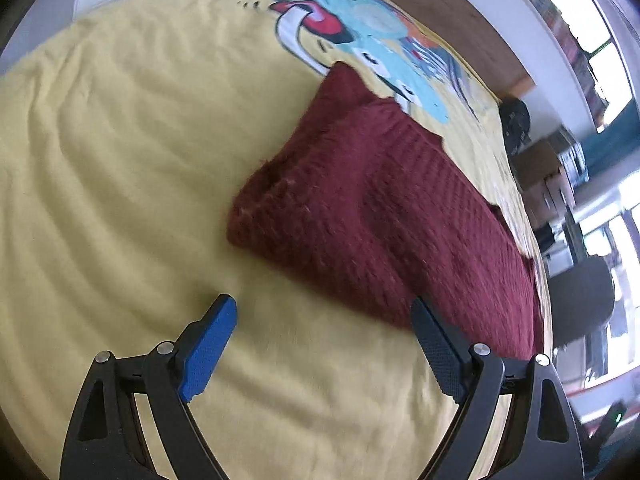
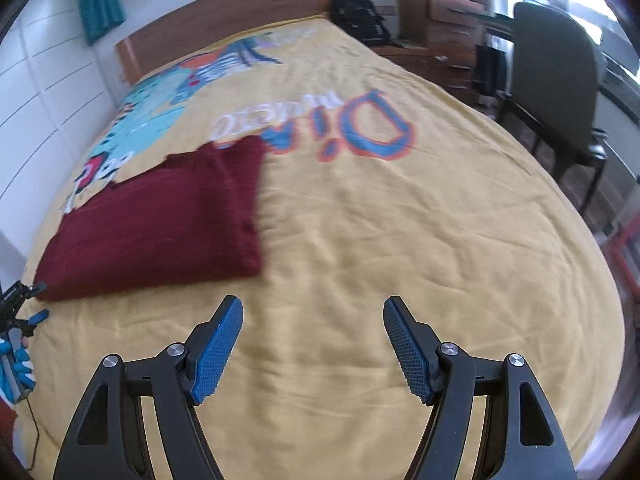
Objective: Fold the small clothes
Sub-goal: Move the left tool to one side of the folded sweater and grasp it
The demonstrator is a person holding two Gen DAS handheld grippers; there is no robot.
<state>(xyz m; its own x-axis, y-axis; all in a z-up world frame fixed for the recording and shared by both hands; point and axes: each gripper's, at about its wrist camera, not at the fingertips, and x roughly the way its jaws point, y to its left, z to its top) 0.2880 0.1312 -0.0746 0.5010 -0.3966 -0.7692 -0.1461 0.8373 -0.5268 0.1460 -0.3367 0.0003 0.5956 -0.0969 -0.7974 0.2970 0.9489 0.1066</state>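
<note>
A dark red knitted garment point(image 1: 372, 216) lies folded flat on the yellow bedspread point(image 1: 120, 160). In the left wrist view my left gripper point(image 1: 324, 308) hovers open just in front of its near edge, nothing between the blue pads. In the right wrist view the same garment point(image 2: 160, 220) lies to the left, and my right gripper point(image 2: 314, 308) is open over bare bedspread point(image 2: 400, 220) to the right of it, holding nothing. The left gripper point(image 2: 34, 300) shows at the far left edge of that view, beside the garment's near corner.
The bedspread carries a blue cartoon print point(image 1: 360, 32) and large letters point(image 2: 360, 128). A wooden headboard point(image 2: 224, 12) stands at the far end. A black backpack point(image 2: 360, 16), wooden drawers point(image 2: 444, 28) and a dark chair point(image 2: 560, 92) stand right of the bed.
</note>
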